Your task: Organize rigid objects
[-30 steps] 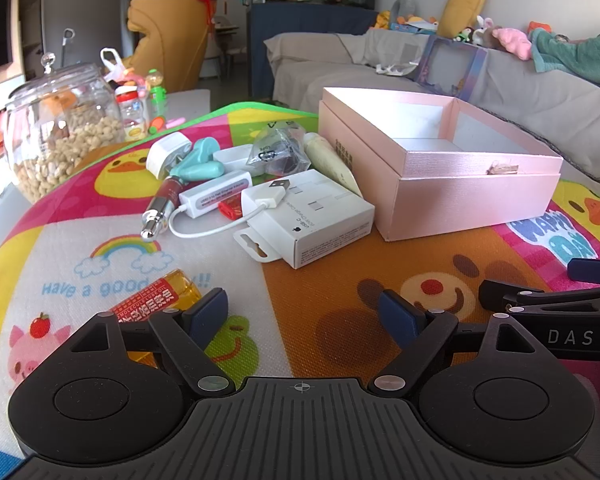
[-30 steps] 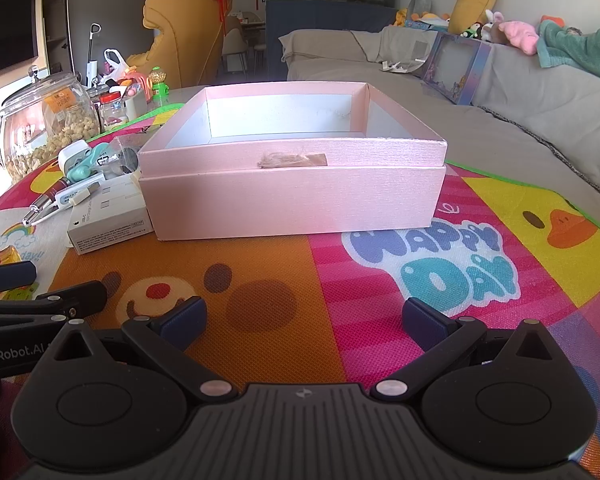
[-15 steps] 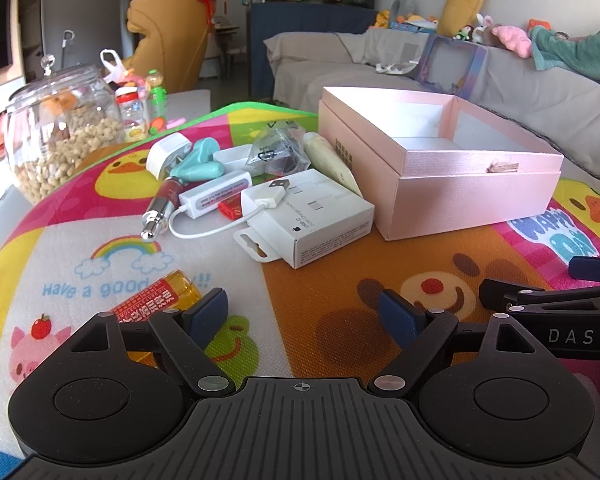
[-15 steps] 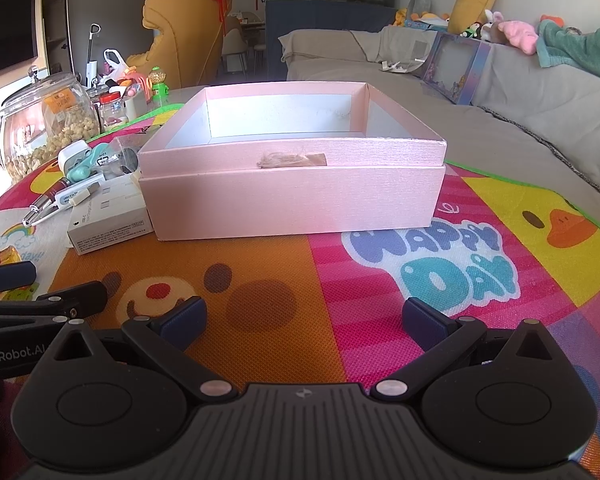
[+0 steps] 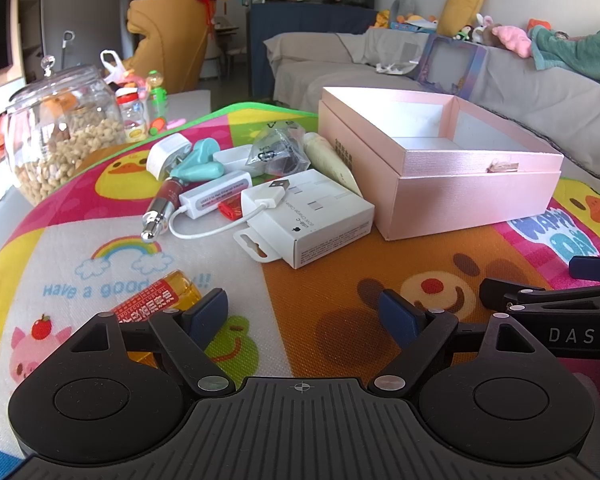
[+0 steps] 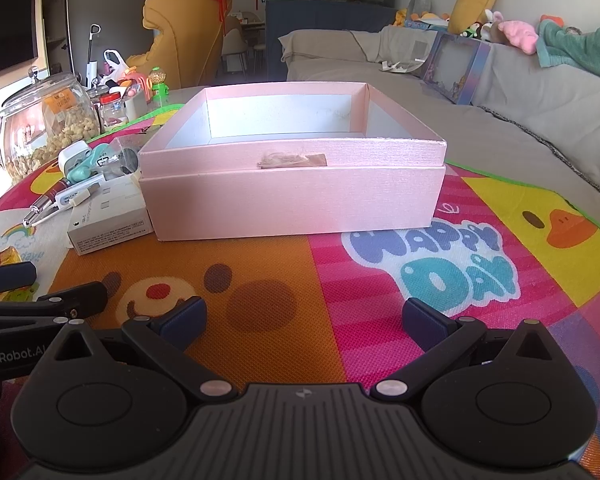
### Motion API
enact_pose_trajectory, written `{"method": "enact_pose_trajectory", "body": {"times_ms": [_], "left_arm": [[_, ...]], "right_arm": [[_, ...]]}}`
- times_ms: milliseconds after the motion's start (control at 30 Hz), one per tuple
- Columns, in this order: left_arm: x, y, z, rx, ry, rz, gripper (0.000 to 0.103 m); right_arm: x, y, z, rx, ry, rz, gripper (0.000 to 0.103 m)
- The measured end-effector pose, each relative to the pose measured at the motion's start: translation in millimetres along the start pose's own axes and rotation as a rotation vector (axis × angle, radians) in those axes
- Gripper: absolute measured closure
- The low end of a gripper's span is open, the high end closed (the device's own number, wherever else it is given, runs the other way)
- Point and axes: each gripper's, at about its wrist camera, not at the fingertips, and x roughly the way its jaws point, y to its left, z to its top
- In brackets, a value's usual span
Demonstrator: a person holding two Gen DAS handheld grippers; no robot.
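Observation:
An open, empty pink box point(image 5: 464, 196) point(image 6: 296, 200) stands on the colourful mat. Left of it lie a white USB-C cable box point(image 5: 312, 216) point(image 6: 108, 220), a white adapter with cable point(image 5: 216, 196), a teal item point(image 5: 200, 164), a white plug point(image 5: 166, 154), a clear bag point(image 5: 278, 152), a cream tube point(image 5: 328, 160) and a dark red pen-like tube point(image 5: 162, 210). An amber bottle with red label point(image 5: 156, 296) lies by my left gripper point(image 5: 304, 316), which is open and empty. My right gripper point(image 6: 302, 318) is open and empty, in front of the box.
A glass jar of nuts point(image 5: 60, 132) and small bottles point(image 5: 134, 114) stand at the mat's far left. A grey sofa point(image 5: 520, 92) with toys runs behind the mat. The right gripper's finger point(image 5: 548, 300) shows at the right of the left wrist view.

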Motion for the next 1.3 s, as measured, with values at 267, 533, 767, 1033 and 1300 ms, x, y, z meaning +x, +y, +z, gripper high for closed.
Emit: {"method": "enact_pose_trajectory", "body": {"times_ms": [267, 533, 767, 1033, 1300], "left_arm": [[-1.1, 0.0, 0.1, 0.004, -0.001, 0.004, 0.015], [-6.2, 4.3, 0.1, -0.015, -0.014, -0.027, 0.024], [-62.3, 14.5, -3.8, 0.094, -0.099, -0.078, 0.029], [-40.7, 78.4, 21.9, 0.085, 0.038, 0.027, 0.033], [-21.8, 83.9, 15.3, 0.062, 0.104, -0.069, 0.061]], "right_arm": [[0.1, -0.1, -0.1, 0.002, 0.0, 0.002, 0.0], [1.3, -8.2, 8.1, -0.002, 0.067, 0.053, 0.0], [0.3, -7.3, 9.1, -0.039, 0.087, 0.065, 0.0], [0.2, -4.9, 8.7, -0.062, 0.083, 0.059, 0.0], [-9.4, 4.2, 16.8, -0.136, 0.071, 0.114, 0.013]]}}
